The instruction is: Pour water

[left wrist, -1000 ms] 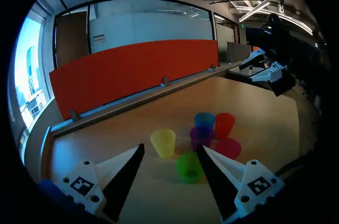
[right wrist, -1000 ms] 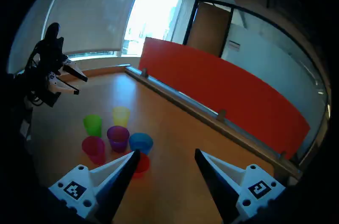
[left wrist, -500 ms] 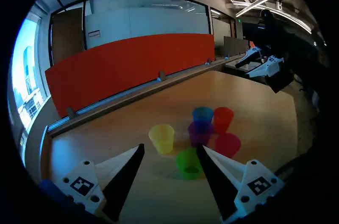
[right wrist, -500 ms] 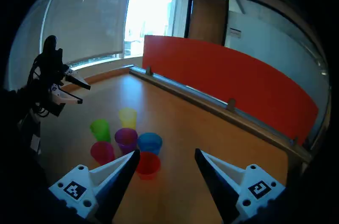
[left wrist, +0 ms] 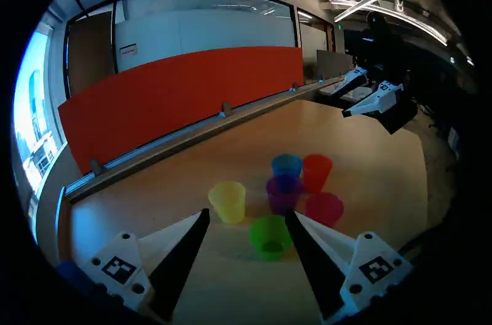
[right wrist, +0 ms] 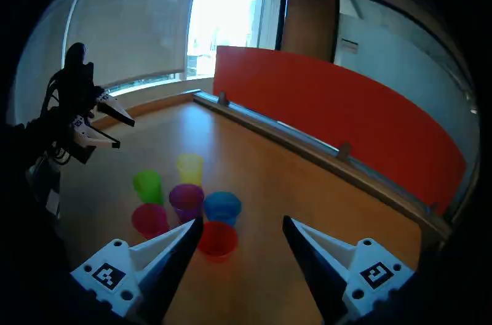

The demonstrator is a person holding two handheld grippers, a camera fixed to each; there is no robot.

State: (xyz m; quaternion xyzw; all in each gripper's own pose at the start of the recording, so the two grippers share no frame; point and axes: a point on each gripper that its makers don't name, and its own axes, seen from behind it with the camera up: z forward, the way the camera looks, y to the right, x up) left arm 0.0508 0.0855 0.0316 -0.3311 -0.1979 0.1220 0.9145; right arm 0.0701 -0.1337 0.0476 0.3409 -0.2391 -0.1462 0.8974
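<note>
Several small plastic cups stand upright in a cluster on the wooden table (left wrist: 369,159). In the left gripper view the green cup (left wrist: 270,236) is nearest, with yellow (left wrist: 227,201), purple (left wrist: 283,193), blue (left wrist: 286,165), red (left wrist: 317,172) and pink (left wrist: 324,208) behind it. My left gripper (left wrist: 246,232) hovers open just short of the green cup, holding nothing. My right gripper (right wrist: 241,239) is open and empty above the red cup (right wrist: 216,240). Each gripper appears far off in the other's view: the right gripper (left wrist: 363,92) and the left gripper (right wrist: 107,120).
An orange partition (left wrist: 184,91) with a metal rail runs along the table's far edge. Behind it are a glass wall and a wooden door (right wrist: 310,23). A bright window (right wrist: 224,17) lies past the table end. Bare tabletop (right wrist: 258,165) surrounds the cups.
Both views shifted slightly: the cups slid a little left and down in the left gripper view, and sit a little higher in the right gripper view. Neither gripper changed its opening.
</note>
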